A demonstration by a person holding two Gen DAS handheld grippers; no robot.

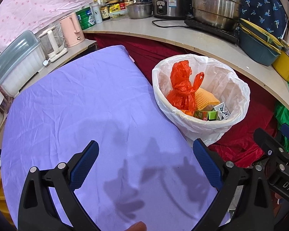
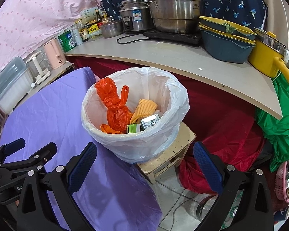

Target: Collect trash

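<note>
A bin lined with a white bag (image 1: 202, 127) (image 2: 140, 144) stands just beyond the right edge of the purple-covered table (image 1: 77, 105) (image 2: 48, 115). Inside it lie a knotted orange plastic bag (image 1: 181, 88) (image 2: 115, 105), a yellow ribbed cloth (image 1: 204, 98) (image 2: 144, 106), a green carton (image 1: 204, 115) (image 2: 133, 128) and a silver carton (image 1: 222, 110) (image 2: 149, 122). My left gripper (image 1: 146, 163) hovers open over the purple cloth, holding nothing. My right gripper (image 2: 144, 163) is open and empty, in front of the bin. Each gripper shows in the other's view: right gripper (image 1: 273, 132), left gripper (image 2: 32, 147).
The bin rests on a small cream stool (image 2: 169, 159). A curved counter (image 2: 163, 57) behind carries steel pots (image 2: 173, 5), a rice cooker (image 2: 133, 19), stacked basins (image 2: 225, 40), a yellow pot (image 2: 267, 57) and bottles. Kettles (image 1: 71, 30) stand left. Red cloth (image 2: 221, 125) and a green bag (image 2: 279, 125) lie right.
</note>
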